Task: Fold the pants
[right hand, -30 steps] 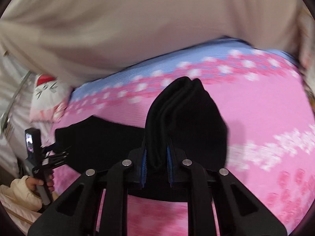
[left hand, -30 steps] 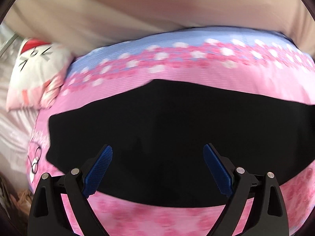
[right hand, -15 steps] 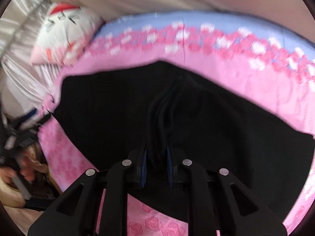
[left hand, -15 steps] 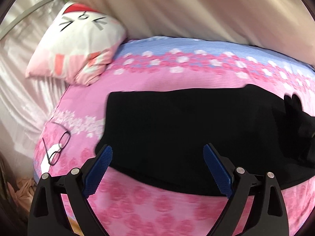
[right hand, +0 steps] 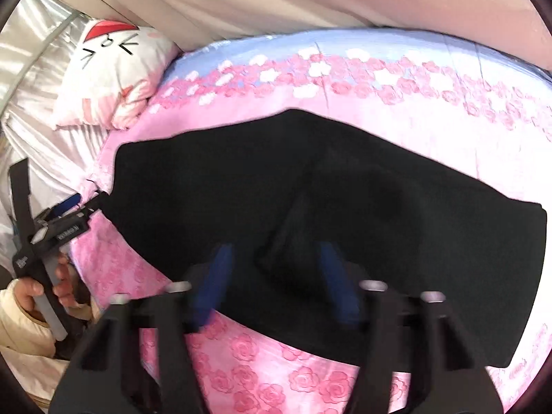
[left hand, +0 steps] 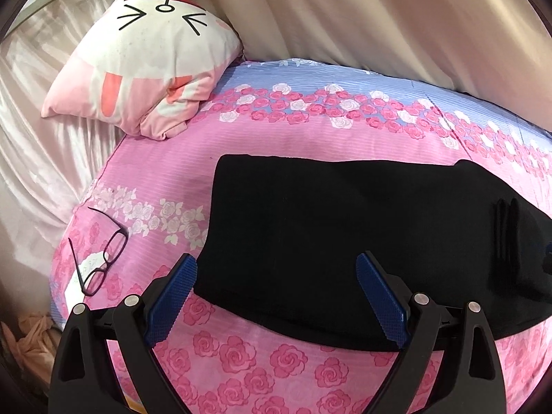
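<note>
Black pants (left hand: 327, 227) lie folded flat across the pink rose-print bed cover (left hand: 241, 355); they also fill the middle of the right wrist view (right hand: 310, 189). My left gripper (left hand: 276, 296) is open and empty, hovering over the pants' near left edge. My right gripper (right hand: 276, 276) is open, its blue pads blurred, just over a raised fold of the pants (right hand: 293, 241). The left gripper and the hand holding it show at the left edge of the right wrist view (right hand: 51, 231).
A white and pink cat-face pillow (left hand: 148, 62) lies at the bed's far left corner. Black-rimmed glasses (left hand: 100, 255) lie on the cover left of the pants. A beige curtain (left hand: 379, 17) hangs behind the bed. Silky pale fabric (left hand: 41, 158) drapes at the left.
My right gripper carried the gripped end of the pants leftward over the rest, laid it down and opened. My left gripper stayed open and drew back to the pants' left end.
</note>
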The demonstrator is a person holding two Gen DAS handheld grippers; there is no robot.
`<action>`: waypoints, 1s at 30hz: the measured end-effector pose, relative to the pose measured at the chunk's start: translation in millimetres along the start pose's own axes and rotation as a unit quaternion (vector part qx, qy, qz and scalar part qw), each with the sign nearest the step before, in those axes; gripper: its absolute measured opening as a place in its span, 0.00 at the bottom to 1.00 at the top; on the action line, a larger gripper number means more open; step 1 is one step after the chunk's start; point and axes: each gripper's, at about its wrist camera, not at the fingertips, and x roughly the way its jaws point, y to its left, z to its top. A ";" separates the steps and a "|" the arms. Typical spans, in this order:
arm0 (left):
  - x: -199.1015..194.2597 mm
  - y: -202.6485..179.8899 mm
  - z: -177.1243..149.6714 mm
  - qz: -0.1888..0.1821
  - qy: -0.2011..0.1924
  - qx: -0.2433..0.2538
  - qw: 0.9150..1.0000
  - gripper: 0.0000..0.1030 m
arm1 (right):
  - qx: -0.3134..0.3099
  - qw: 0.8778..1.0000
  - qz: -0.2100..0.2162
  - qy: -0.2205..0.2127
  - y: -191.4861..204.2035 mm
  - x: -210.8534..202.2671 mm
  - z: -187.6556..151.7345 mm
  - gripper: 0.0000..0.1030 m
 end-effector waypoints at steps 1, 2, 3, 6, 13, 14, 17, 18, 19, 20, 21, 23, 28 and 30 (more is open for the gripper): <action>2.2 0.9 -0.1 -0.001 0.002 -0.001 1.000 0.89 | 0.008 1.000 -0.008 0.014 -4.4 10.8 -1.7 0.40; 3.6 1.6 0.0 0.000 0.004 -0.001 1.000 0.89 | 0.011 1.000 -0.014 0.022 -5.6 20.1 -2.6 0.35; 4.6 2.5 -0.1 0.001 0.004 -0.002 1.000 0.89 | 0.013 0.999 -0.017 0.031 -7.4 28.8 -4.3 0.35; 5.8 9.2 -1.0 0.006 0.006 -0.007 1.000 0.89 | 0.005 0.998 -0.036 0.046 -6.5 48.6 -8.4 0.35; 14.8 53.0 -15.3 0.026 0.025 -0.058 0.998 0.89 | -0.059 0.998 -0.015 -0.025 79.9 -9.1 26.8 0.37; 17.3 63.3 -19.4 0.027 0.030 -0.070 0.997 0.89 | -0.078 0.996 -0.016 -0.029 98.4 -7.6 31.9 0.37; 19.3 92.6 -31.9 0.044 0.039 -0.098 0.994 0.89 | -0.136 0.990 -0.022 -0.024 165.4 18.8 43.8 0.57; 18.5 98.3 -35.2 0.047 0.039 -0.102 0.993 0.89 | -0.157 0.987 -0.026 -0.023 186.0 29.0 43.4 0.60; 17.5 109.9 -40.6 0.055 0.040 -0.110 0.992 0.89 | -0.195 0.980 -0.031 -0.021 213.5 43.1 38.7 0.59; 16.3 118.5 -44.6 0.061 0.040 -0.115 0.991 0.89 | -0.240 0.970 -0.046 -0.018 241.6 58.3 31.5 0.59; 14.6 124.7 -48.0 0.065 0.040 -0.117 0.990 0.89 | -0.268 0.962 -0.054 -0.016 259.8 69.3 27.9 0.59; 11.0 141.9 -56.9 0.079 0.038 -0.122 0.989 0.89 | -0.337 0.939 -0.072 -0.011 303.6 98.7 10.4 0.59; 8.3 177.7 -78.9 0.106 0.043 -0.139 0.984 0.89 | -0.413 0.903 -0.116 0.012 343.8 154.0 -24.8 0.68; 10.2 189.7 -86.0 0.109 0.050 -0.150 0.981 0.89 | -0.425 0.894 -0.138 0.011 351.4 169.0 -31.0 0.71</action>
